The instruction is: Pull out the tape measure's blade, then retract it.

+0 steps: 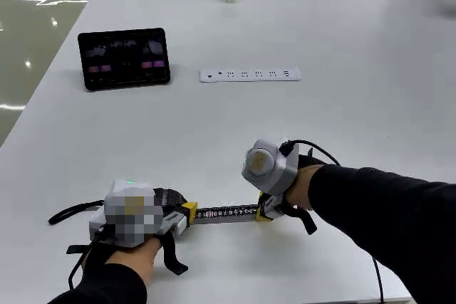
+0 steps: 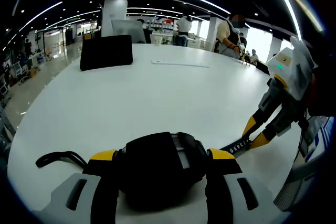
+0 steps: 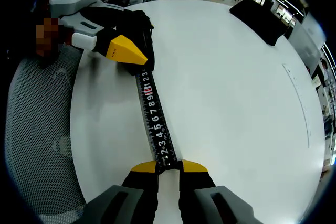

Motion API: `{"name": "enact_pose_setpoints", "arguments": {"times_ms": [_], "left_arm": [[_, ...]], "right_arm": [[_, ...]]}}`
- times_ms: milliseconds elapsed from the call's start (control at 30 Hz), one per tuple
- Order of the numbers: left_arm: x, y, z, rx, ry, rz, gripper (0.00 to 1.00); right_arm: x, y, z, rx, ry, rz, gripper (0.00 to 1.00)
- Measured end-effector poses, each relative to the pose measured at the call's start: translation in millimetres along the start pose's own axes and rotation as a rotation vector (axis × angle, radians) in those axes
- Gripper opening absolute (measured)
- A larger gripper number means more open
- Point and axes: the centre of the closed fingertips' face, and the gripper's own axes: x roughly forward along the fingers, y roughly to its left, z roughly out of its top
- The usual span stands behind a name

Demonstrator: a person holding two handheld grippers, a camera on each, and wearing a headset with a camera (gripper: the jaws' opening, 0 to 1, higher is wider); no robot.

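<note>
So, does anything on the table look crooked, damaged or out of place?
Nothing stands out. The blade runs straight and flat from the tape measure in the left gripper to the right gripper. No spill or damage shows.

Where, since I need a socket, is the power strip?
In the head view, the power strip lies on the white table, right of the dark tablet.
</note>
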Motion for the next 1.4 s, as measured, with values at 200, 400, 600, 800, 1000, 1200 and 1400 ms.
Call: {"name": "enact_pose_setpoints", "arguments": {"times_ms": [200, 400, 600, 800, 1000, 1200, 1400], "left_arm": [[-0.1, -0.1, -0.3, 0.001, -0.002, 0.0, 0.63], [-0.4, 0.1, 0.0, 0.001, -0.002, 0.002, 0.63], [0.2, 0.2, -0.3, 0.002, 0.004, 0.004, 0.63], [0.1, -0.1, -0.4, 0.0, 0.008, 0.002, 0.63], [0.0, -0.2, -0.5, 0.0, 0.008, 0.0, 0.63], [-0.2, -0.6, -0.6, -0.001, 0.008, -0.002, 0.62], [-0.3, -0.6, -0.7, -0.002, 0.007, -0.003, 0.62]], "right_arm": [[0.5, 0.3, 2.0, -0.004, 0.002, 0.001, 0.11], [1.1, 1.1, 4.3, -0.001, -0.003, 0.0, 0.11], [1.6, 1.3, 6.0, 0.002, -0.006, -0.003, 0.11], [2.2, 1.9, 7.9, 0.002, -0.01, -0.006, 0.11], [2.8, 2.3, 9.8, 0.002, -0.016, -0.007, 0.11], [3.1, 3.4, 11.4, -0.01, -0.016, -0.005, 0.11], [4.0, 4.0, 13.6, -0.014, -0.013, -0.003, 0.11]]}}
